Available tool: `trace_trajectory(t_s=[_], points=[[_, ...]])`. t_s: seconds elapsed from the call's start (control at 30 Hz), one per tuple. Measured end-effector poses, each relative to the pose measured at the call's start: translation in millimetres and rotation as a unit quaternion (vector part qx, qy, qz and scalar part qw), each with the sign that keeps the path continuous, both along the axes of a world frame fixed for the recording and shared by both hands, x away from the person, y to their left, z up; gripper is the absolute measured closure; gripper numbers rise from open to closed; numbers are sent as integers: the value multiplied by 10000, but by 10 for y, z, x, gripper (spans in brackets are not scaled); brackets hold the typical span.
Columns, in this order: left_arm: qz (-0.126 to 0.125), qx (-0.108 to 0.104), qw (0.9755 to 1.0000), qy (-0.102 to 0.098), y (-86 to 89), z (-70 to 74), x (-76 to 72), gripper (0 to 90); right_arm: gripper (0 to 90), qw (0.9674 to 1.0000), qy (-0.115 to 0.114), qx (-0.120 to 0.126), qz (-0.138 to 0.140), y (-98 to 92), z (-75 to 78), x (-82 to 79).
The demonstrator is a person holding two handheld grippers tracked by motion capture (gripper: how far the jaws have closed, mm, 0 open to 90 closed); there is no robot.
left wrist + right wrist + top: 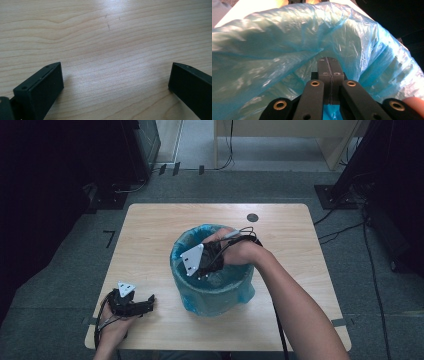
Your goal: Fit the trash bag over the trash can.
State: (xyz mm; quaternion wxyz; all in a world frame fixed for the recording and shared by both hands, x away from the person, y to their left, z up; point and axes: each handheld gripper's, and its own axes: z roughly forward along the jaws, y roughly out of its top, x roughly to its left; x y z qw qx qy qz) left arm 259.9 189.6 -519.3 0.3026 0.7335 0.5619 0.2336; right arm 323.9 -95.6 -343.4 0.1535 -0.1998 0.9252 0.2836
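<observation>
A bin lined with a blue plastic bag [215,292] stands near the middle of the wooden table [150,235]. My right gripper [201,272] reaches down into the bin's mouth from the right. In the right gripper view its jaws [328,60] are pressed together, with crumpled blue bag [274,42] all around them; I cannot tell whether any film is pinched between them. My left gripper [145,305] rests near the table's front left corner. Its jaws [115,72] stand wide apart over bare wood, with nothing between them.
A small dark round spot [252,217] marks the far side of the table. Grey carpet surrounds the table, with cables [345,227] and dark stands at the right and back. Each gripper trails a black cable toward the front edge.
</observation>
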Motion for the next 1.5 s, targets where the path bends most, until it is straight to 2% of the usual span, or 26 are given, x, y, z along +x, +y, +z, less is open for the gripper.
trace_trajectory(t_s=[0.27, 0.53, 0.87, 1.13, 1.33, 1.5], points=[[-1, 2, 10000, 0, 0, 0, 0, 0, 900, 9998, 63, 64, 172, -125, 125, -117], [4, -8, 10000, -5, -2, -1, 1, 0, 900, 9994, 149, 45, 302, -330, 278, -275], [5, -6, 10000, -6, -2, -1, 2, 0, 900, 9984, 248, -57, 500, -573, 440, -538], [8, -4, 10000, -7, -3, -1, 2, 0, 900, 9975, 323, -115, 614, -804, 429, -768], [13, -3, 10000, -7, -3, -1, 2, 0, 900, 9978, 332, -144, 555, -956, 399, -877], [12, -1, 10000, -6, -3, -1, 2, 0, 900, 9980, 403, -210, 434, -1101, 289, -924]])
